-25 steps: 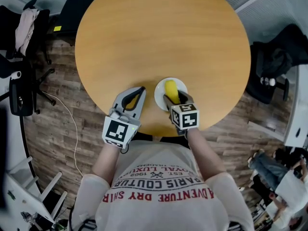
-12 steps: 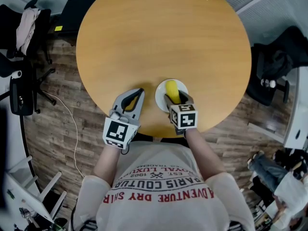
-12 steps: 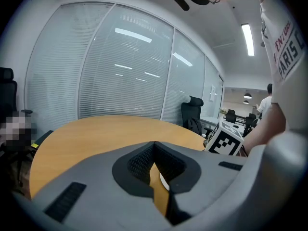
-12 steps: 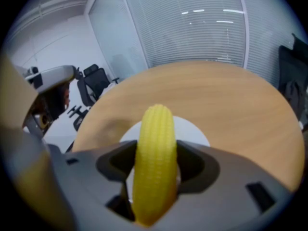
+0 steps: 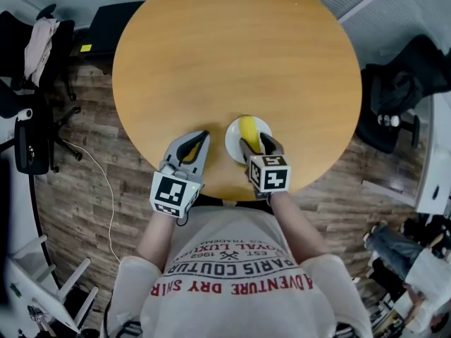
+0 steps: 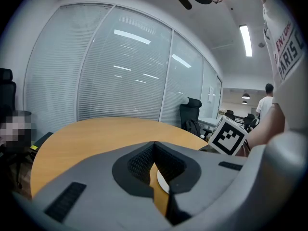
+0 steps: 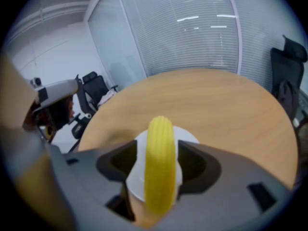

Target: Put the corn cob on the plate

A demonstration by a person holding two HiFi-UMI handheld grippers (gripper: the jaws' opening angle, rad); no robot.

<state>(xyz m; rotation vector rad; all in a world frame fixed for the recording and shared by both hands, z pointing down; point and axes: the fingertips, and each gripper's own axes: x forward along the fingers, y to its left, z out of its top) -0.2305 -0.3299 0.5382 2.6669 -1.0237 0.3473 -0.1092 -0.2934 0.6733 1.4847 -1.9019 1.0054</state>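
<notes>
The yellow corn cob (image 5: 248, 128) lies on the small white plate (image 5: 234, 129) near the front edge of the round wooden table (image 5: 232, 55). My right gripper (image 5: 258, 142) straddles the cob's near end. In the right gripper view the corn cob (image 7: 160, 162) runs lengthwise between the jaws. A sliver of the white plate (image 7: 138, 165) shows between the cob and the left jaw, so the gripper is open. My left gripper (image 5: 203, 135) rests on the table just left of the plate, shut and holding nothing.
The table's near edge runs right under both grippers. Office chairs (image 5: 28, 62) and a dark bag (image 5: 394, 97) stand on the wood floor around the table. A white cable (image 5: 106, 189) trails over the floor at the left.
The right gripper has drawn back slightly toward me, and the cob has stayed on the plate. The left gripper has hardly moved.
</notes>
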